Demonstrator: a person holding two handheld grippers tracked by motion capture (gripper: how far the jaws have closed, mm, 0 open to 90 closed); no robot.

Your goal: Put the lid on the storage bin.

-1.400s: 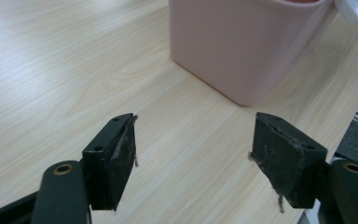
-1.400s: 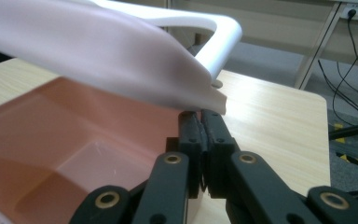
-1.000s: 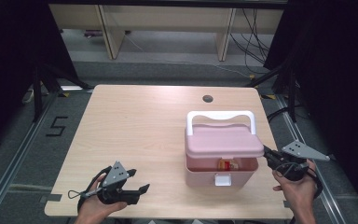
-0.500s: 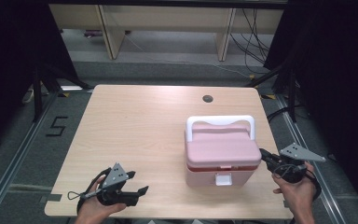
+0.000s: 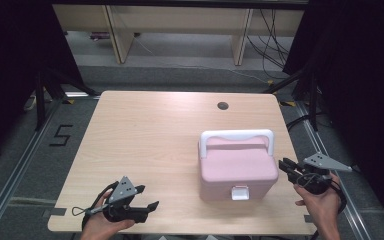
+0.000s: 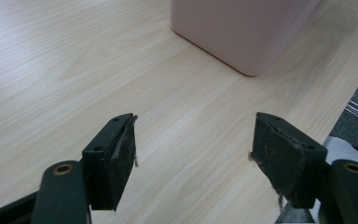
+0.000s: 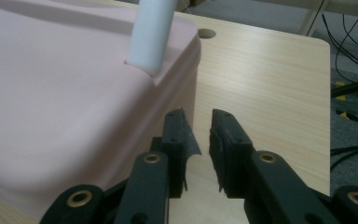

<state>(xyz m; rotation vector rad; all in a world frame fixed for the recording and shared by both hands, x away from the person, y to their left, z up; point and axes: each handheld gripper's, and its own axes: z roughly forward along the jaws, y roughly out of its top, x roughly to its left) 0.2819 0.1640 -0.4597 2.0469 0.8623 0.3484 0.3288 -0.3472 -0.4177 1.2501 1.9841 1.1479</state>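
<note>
Pink plastic lidded box [image 5: 237, 170] with white handle [image 5: 236, 136], sitting near-right on table [image 5: 145, 130]: probably rigid, smooth, slippery; best lifting by handle. Right gripper [image 7: 198, 122] jaws just opening, nothing between; left gripper [image 6: 193, 140] gaping empty.

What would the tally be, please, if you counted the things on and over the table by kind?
Pink lidded boxes with a white handle: 1, the pink box.
Handheld grippers: 2, the left gripper and the right gripper.
Total: 3.
</note>
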